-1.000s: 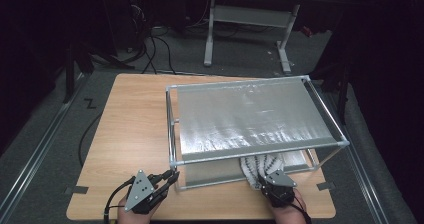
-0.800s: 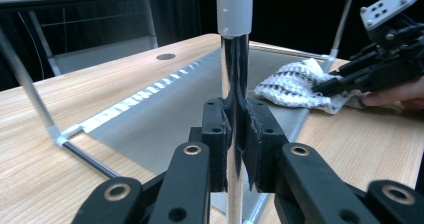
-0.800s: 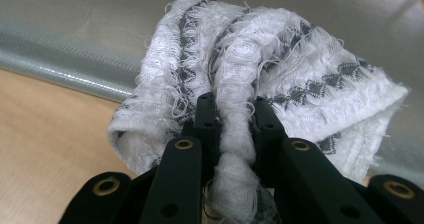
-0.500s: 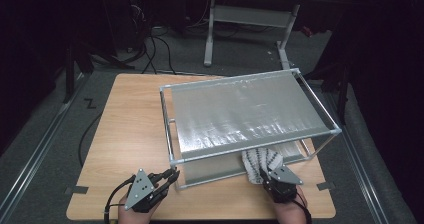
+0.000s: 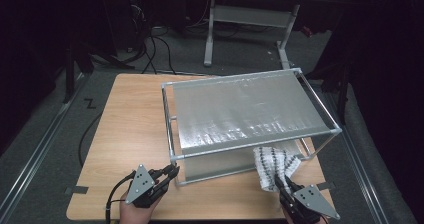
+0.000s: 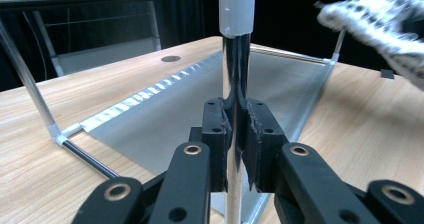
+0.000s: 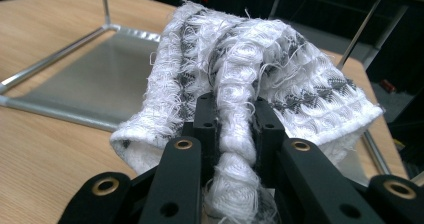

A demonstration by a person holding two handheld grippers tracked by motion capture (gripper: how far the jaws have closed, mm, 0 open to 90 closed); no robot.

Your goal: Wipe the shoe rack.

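In the high view a metal rack (image 5: 250, 111) with a silvery sheet top stands on the wooden worktop (image 5: 130, 134), right of the frame's centre. The left gripper (image 5: 172, 172), at the lower left of that view, is clenched on the rack's near left post (image 5: 173, 151). In the left gripper view the shiny post (image 6: 235, 74) rises up the middle of the frame, pinched between the two black pads, with a white sleeve at its top and the rack's lower sheet (image 6: 200, 104) spreading behind it.

The right gripper (image 5: 278, 184), at the lower right of the high view, grasps a white towel (image 5: 272, 166) with dark woven marks. The towel hangs bunched just in front of the rack's near right corner, lifted off the worktop at the pinched part. In the right gripper view a twisted fold of the towel (image 7: 250, 84) runs down between the jaws, which squeeze it, while the rest of the cloth mounds up across the centre and right of the frame. Behind it, at the left of that frame, lie the rack's bottom rails and lower sheet (image 7: 95, 79). The towel also shows at the upper right of the left gripper view (image 6: 380, 21).
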